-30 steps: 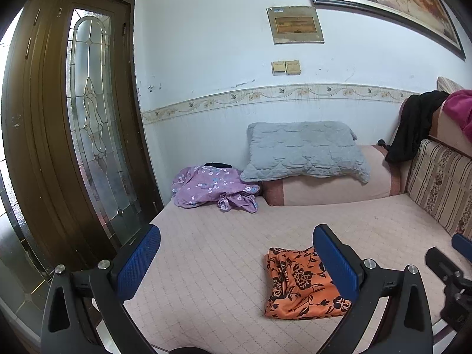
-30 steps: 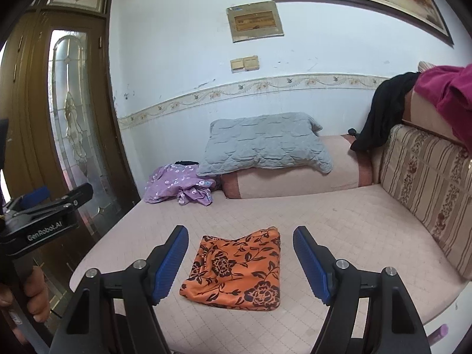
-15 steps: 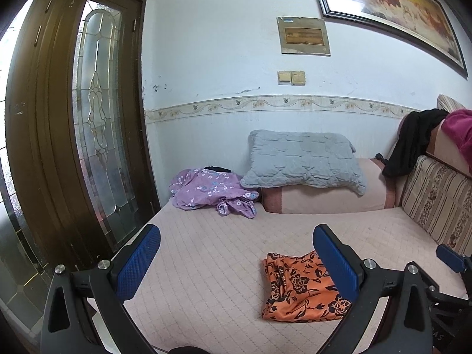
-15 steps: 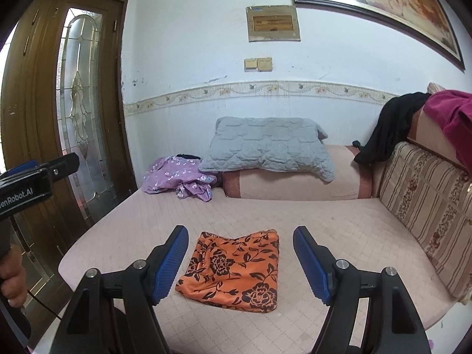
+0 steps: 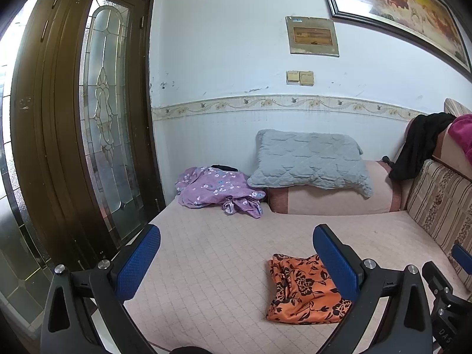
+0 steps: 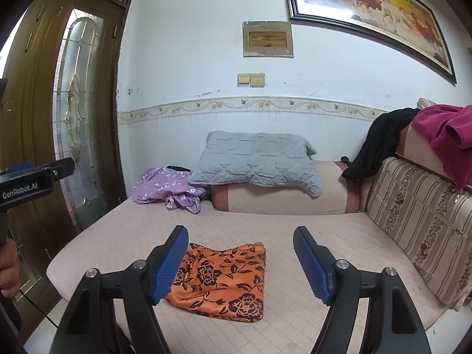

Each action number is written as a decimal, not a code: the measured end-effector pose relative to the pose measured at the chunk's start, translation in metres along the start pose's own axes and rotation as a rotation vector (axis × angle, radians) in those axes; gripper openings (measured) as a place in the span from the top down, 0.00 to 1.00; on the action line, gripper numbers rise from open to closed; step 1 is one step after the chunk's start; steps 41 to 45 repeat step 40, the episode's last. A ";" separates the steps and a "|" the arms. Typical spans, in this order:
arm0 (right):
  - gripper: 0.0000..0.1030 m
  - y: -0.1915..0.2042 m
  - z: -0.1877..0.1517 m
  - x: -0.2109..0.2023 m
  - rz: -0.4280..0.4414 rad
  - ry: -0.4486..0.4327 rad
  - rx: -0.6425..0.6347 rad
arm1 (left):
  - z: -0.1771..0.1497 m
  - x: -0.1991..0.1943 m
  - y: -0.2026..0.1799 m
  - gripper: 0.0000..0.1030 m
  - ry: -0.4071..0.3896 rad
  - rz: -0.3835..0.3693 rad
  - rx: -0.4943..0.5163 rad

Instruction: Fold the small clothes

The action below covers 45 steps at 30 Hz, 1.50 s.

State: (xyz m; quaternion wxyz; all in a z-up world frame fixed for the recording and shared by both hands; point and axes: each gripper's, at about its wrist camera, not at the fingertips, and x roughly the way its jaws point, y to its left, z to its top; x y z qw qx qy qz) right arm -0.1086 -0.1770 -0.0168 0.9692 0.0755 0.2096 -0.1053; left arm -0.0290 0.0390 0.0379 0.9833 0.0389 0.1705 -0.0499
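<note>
orange garment: thin printed cloth, slight sheen;
mattress: matt quilted fabric;
door: glossy dark wood

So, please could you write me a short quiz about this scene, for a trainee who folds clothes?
1. True or false: the orange floral cloth lies folded on the bed.
2. Which garment lies crumpled beside the grey pillow? A) the purple floral garment B) a white towel C) a striped sock
3. Fill in: the jaws of the left hand-held gripper and the right hand-held gripper are both ____.

Key: 1 true; 2 A; 3 open, holding nothing.
</note>
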 end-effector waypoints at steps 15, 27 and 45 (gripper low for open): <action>0.25 0.022 0.006 0.030 0.011 0.041 -0.029 | -0.007 0.030 0.031 0.00 0.034 0.075 -0.040; 0.25 0.050 0.012 0.047 0.050 0.040 -0.067 | -0.009 0.047 0.057 0.00 0.058 0.117 -0.081; 0.25 0.031 0.002 0.101 0.101 0.106 -0.013 | -0.010 0.083 0.045 0.00 0.089 0.107 -0.076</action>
